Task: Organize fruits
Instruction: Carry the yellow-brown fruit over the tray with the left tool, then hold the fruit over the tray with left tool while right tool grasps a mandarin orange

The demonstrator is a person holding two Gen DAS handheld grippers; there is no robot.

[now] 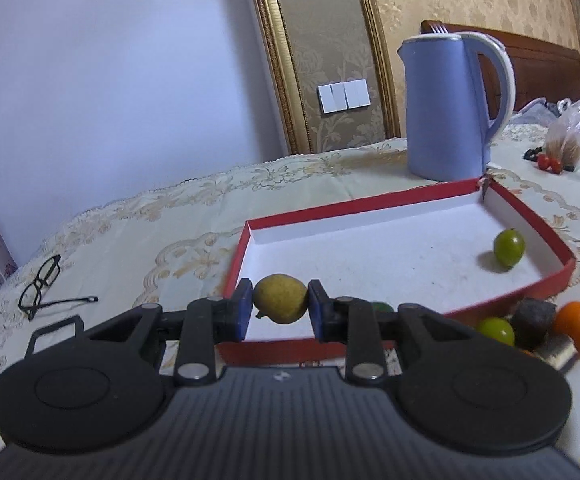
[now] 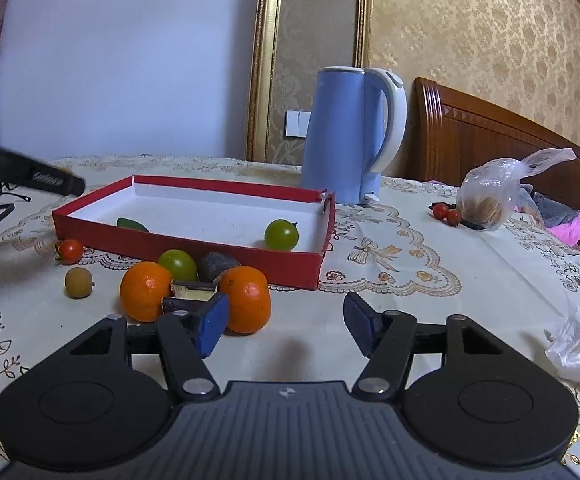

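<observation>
on the desk, far left: a pair of glasses lies on the patterned cloth, well apart from the fruit.
left tongs: pinching a small yellow fruit between the blue pads, held above the near wall of the red tray.
tray: white inside, a green fruit near its right wall; a dark green thing lies by the near wall, too hidden to name.
loose pile: two oranges, a green fruit, a dark lump, a small tomato and a small brown fruit, all on the desk just in front of the tray.
right tongs: spread, nothing between the pads, the nearest orange just beside the left pad.
behind: a blue kettle.
step in hand: likely carrying the yellow fruit into the tray.
next move: carry it over the wall, lower, release gently so it does not roll.
</observation>
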